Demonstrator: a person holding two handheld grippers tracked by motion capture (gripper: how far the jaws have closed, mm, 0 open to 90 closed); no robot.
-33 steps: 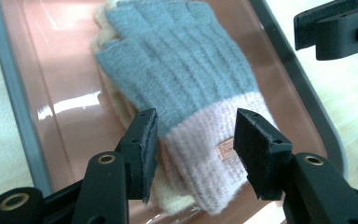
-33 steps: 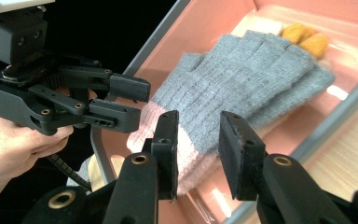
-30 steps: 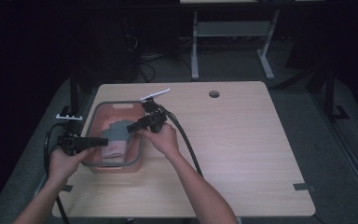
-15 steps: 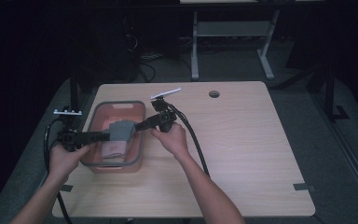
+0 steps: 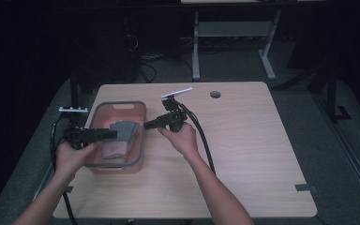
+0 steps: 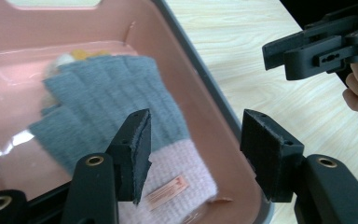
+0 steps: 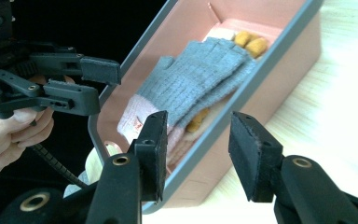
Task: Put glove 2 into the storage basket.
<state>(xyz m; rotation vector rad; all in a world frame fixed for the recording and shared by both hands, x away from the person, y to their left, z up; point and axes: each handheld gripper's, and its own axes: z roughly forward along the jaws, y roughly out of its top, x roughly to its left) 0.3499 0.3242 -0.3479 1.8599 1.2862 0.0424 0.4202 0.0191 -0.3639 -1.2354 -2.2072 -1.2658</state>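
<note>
both claws opening, right claw (image 5: 146, 125) withdrawn from bin (image 5: 138, 161), glove (image 5: 122, 132) partly hidden

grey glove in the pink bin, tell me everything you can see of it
The grey glove is a ribbed knit, fingerless by the look of it, with a pale pink cuff bearing a small pinkish label. It lies flat inside the pink bin, fingers toward the far end, on top of yellow and cream knit pieces. Neither gripper touches it: the left gripper and the right gripper have just been opening, with nothing between their jaws.
</note>
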